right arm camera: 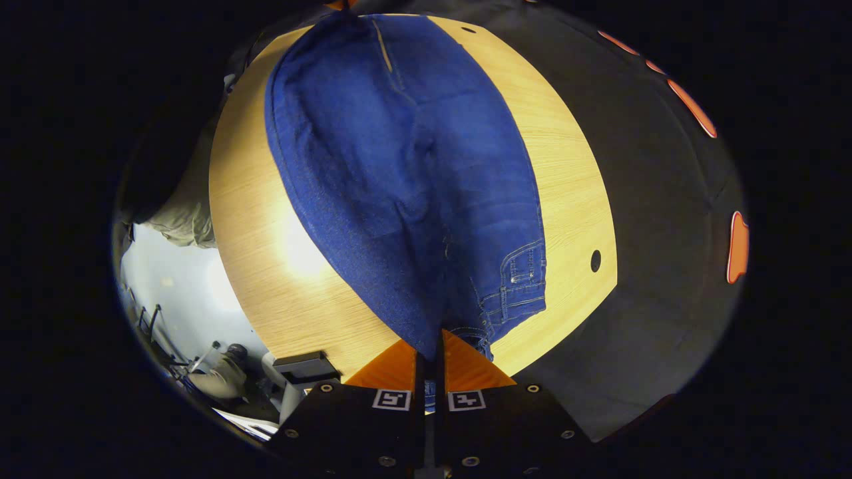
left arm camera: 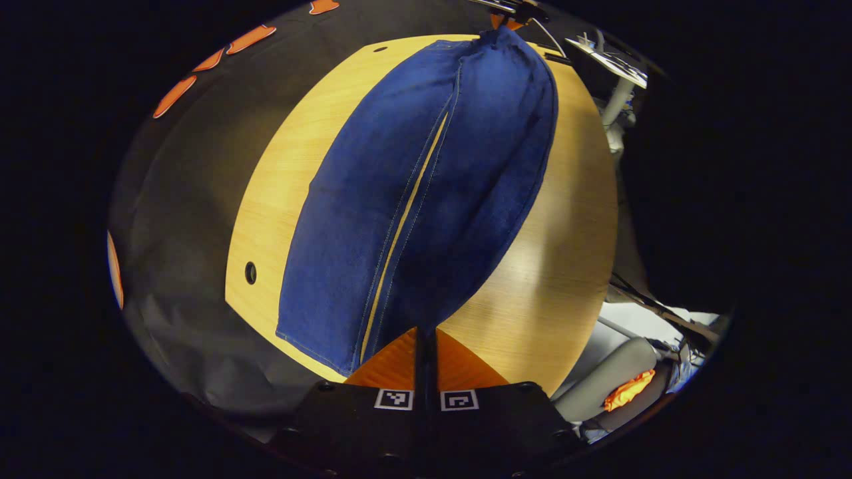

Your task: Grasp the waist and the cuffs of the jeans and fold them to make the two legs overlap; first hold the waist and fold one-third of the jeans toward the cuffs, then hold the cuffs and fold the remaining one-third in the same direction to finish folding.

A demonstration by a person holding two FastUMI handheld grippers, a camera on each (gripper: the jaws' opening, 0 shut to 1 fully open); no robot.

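1. Dark blue denim jeans (left arm camera: 413, 193) lie stretched along the light wooden tabletop (left arm camera: 559, 266), both legs running side by side with a thin strip of wood showing between them.
2. In the left gripper view, the left gripper (left arm camera: 426, 336) sits at the near end of the jeans, its fingers pressed together on the cuff of one leg.
3. In the right gripper view, the jeans (right arm camera: 406, 173) reach away across the tabletop (right arm camera: 253, 266); the waist with its pocket stitching is nearest.
4. The right gripper (right arm camera: 431, 339) is clamped on the waist edge, fingers apparently pinching cloth.
5. A round hole (right arm camera: 595, 260) pierces the tabletop beside the jeans' waist.
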